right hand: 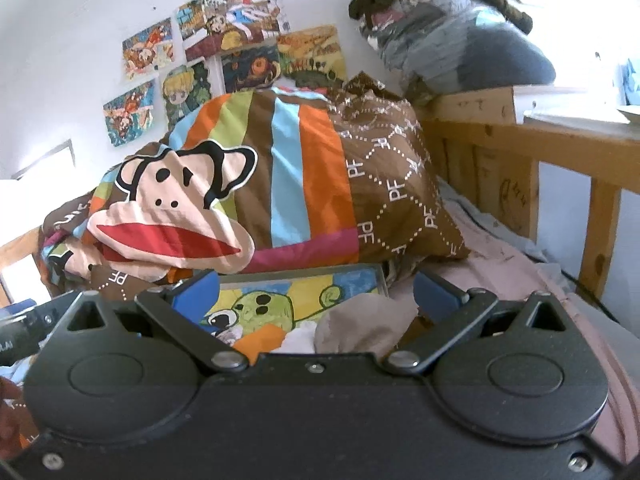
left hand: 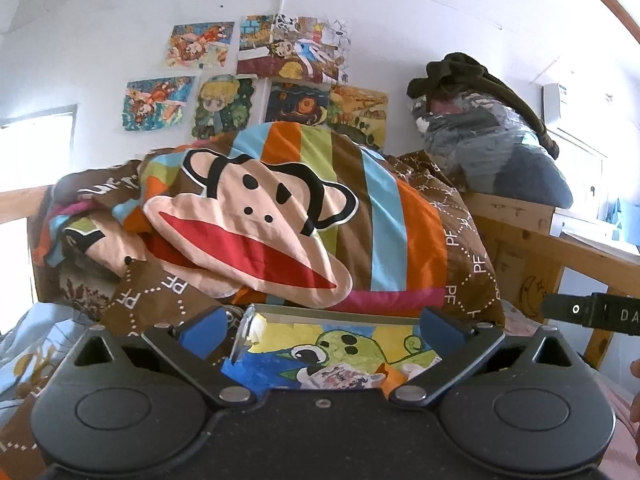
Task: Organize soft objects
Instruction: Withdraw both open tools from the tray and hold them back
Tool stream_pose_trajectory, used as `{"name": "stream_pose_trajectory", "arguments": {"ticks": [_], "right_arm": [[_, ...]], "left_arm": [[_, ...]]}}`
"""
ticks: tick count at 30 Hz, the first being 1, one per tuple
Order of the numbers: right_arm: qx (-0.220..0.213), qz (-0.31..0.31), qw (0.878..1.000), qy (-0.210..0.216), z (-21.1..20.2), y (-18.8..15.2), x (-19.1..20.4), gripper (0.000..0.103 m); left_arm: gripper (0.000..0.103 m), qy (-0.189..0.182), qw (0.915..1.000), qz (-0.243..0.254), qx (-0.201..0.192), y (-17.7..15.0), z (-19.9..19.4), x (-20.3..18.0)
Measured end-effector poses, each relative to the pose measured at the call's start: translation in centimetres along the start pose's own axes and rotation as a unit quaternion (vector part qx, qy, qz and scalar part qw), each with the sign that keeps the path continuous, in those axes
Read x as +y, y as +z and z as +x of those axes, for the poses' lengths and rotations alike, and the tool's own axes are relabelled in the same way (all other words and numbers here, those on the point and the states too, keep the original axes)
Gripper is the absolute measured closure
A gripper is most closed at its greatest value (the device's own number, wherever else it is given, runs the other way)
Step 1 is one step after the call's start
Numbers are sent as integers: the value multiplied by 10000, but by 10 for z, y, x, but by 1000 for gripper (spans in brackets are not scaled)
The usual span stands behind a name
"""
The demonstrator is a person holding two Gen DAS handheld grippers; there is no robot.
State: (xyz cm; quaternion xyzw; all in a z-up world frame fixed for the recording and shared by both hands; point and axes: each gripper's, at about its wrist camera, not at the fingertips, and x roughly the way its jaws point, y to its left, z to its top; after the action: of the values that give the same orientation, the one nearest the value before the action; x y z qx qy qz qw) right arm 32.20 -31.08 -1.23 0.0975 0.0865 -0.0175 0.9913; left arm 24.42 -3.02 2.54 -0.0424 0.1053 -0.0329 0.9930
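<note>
A bunched quilt (left hand: pixel 320 200) with a monkey face and coloured stripes lies on the bed; it also shows in the right wrist view (right hand: pixel 288 184). A framed cartoon picture (left hand: pixel 344 344) lies flat in front of it, between the blue pads of my left gripper (left hand: pixel 324 328), which is open. In the right wrist view the same picture (right hand: pixel 280 300) and a beige soft cloth (right hand: pixel 364 324) lie between the fingers of my right gripper (right hand: pixel 316 292), which is open and holds nothing.
A wooden bed rail (right hand: pixel 560 148) runs along the right. A plastic-wrapped grey bundle (right hand: pixel 452 40) with a dark garment on top sits on the headboard post. Cartoon posters (left hand: pixel 256 76) cover the white wall. The pink sheet (right hand: pixel 500 248) lies at the right.
</note>
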Motion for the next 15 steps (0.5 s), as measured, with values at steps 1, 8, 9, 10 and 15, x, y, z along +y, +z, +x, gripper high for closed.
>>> {"name": "stream_pose_trajectory", "arguments": {"ticks": [1, 8, 9, 10, 15], "right_arm": [[-25, -32, 10000, -38, -6, -2, 2, 0], [-58, -64, 9999, -124, -50, -25, 16, 0], [-75, -105, 9998, -154, -55, -27, 18, 0], [-105, -146, 9997, -188, -63, -30, 20, 0], [-14, -87, 9995, -307, -97, -47, 26, 0]], "left_arm": [[1, 48, 10000, 6, -15, -1, -5, 1], [1, 150, 9999, 65, 3, -16, -48, 11], [1, 169, 9998, 123, -4, -19, -55, 12], [1, 186, 9997, 166, -14, -21, -62, 13], [1, 178, 9997, 160, 70, -30, -91, 19]]}}
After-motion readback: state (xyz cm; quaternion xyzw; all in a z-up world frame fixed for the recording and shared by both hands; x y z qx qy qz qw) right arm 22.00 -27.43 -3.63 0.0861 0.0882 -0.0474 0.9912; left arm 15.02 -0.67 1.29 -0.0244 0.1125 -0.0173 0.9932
